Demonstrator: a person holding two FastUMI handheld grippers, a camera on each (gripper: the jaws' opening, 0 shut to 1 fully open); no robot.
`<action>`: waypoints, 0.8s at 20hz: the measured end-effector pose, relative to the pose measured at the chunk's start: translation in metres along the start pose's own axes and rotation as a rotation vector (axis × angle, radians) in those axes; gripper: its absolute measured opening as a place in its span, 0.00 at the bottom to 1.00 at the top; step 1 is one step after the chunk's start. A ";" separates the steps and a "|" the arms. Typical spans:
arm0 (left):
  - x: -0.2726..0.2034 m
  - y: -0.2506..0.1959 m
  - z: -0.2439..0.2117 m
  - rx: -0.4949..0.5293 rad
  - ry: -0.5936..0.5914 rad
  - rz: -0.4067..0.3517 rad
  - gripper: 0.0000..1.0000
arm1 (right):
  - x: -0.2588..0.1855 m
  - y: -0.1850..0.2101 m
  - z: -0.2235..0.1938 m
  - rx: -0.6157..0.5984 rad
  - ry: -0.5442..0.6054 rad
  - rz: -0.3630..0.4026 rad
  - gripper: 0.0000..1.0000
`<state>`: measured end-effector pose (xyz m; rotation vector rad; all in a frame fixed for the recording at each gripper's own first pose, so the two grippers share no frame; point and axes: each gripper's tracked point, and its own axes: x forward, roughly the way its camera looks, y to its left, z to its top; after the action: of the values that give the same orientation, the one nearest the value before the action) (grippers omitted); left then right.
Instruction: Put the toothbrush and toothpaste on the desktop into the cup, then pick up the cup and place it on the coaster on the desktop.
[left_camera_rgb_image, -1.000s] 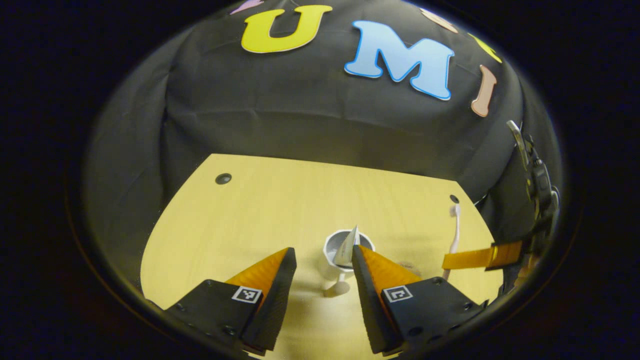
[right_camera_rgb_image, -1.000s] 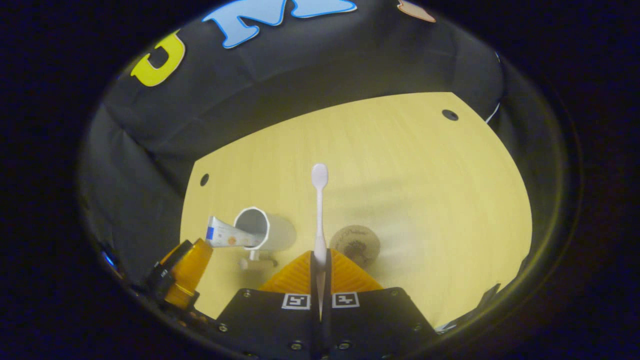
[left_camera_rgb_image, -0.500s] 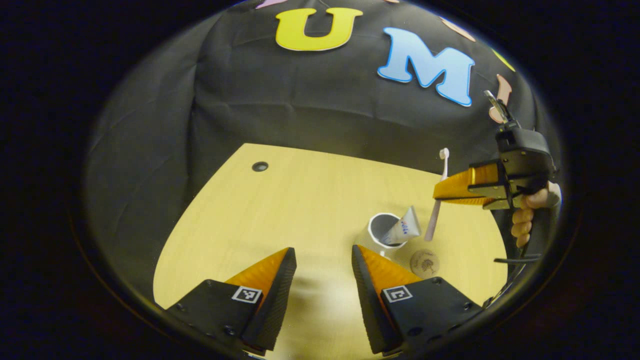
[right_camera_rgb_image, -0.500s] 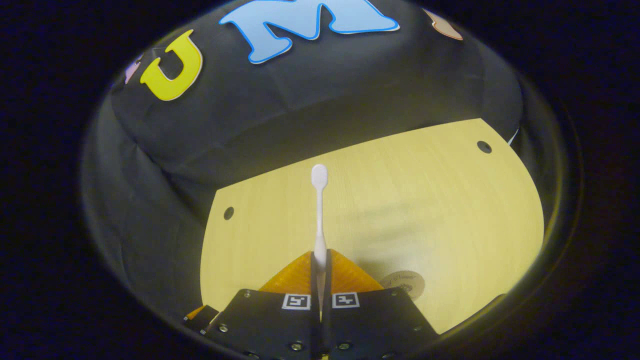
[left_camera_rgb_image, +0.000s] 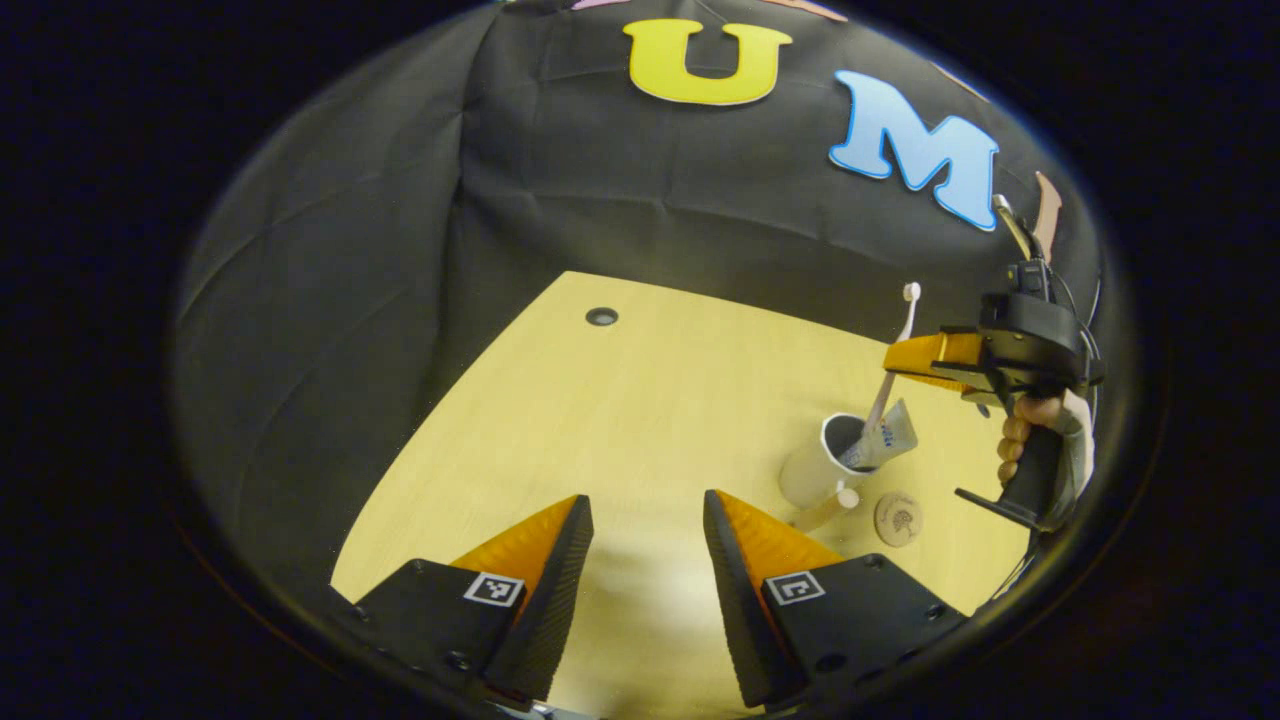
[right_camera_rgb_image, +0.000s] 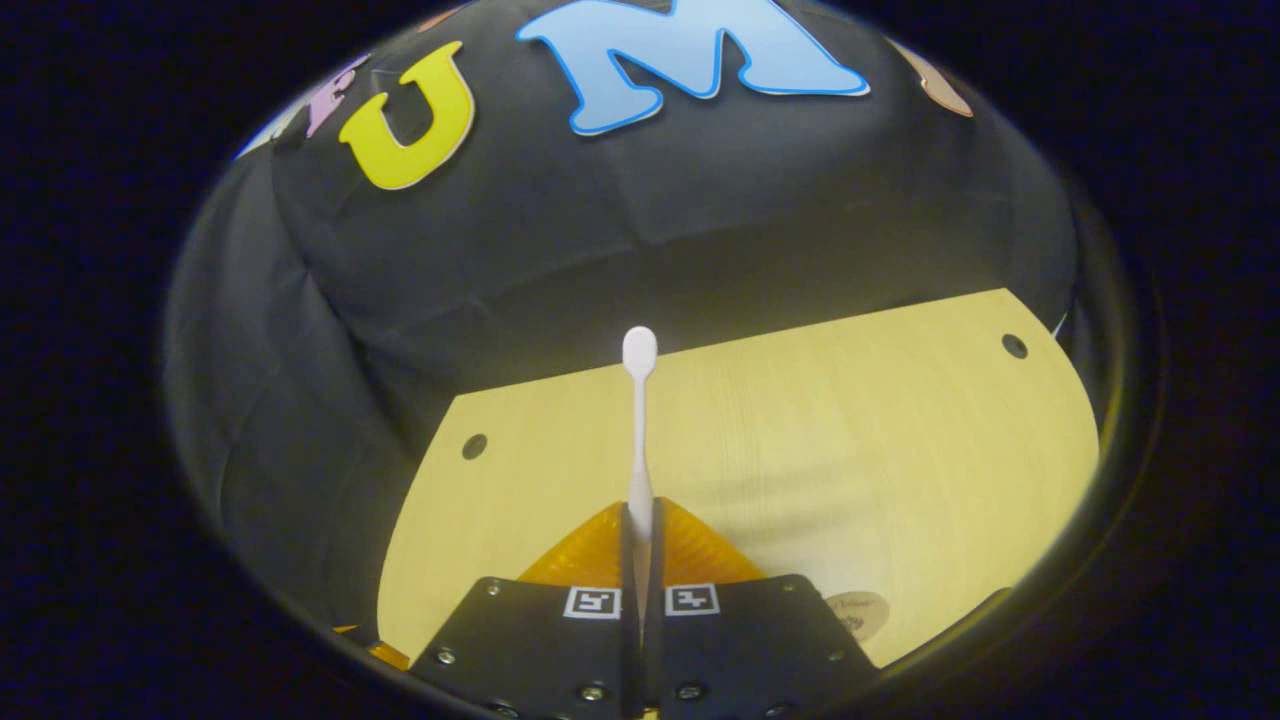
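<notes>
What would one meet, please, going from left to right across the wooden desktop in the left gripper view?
Dark round hole in the desktop → white cylindrical cup → small round brown coaster → right claw, shut on the white toothbrush, held by a hand.

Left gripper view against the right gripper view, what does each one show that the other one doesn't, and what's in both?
Left gripper view: the cup with the toothpaste leaning out of it, a hand holding the right tool, and the open left tool. Right gripper view: a close look along the right tool's fingers, shut on the handle. Shared: the toothbrush, the coaster and the desktop.
</notes>
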<state>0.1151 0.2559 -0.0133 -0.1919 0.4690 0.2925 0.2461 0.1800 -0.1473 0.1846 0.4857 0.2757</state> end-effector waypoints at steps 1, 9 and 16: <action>-0.002 0.000 0.000 -0.006 0.003 0.001 0.73 | 0.001 0.004 -0.004 -0.012 -0.018 0.011 0.02; 0.005 -0.015 -0.001 0.015 0.002 -0.028 0.70 | -0.002 0.004 -0.028 -0.063 -0.042 0.021 0.08; 0.019 -0.037 0.002 0.049 0.009 -0.070 0.73 | -0.023 0.003 -0.033 -0.074 -0.045 0.039 0.22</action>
<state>0.1442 0.2263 -0.0160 -0.1615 0.4766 0.2118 0.2104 0.1799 -0.1650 0.1279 0.4266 0.3267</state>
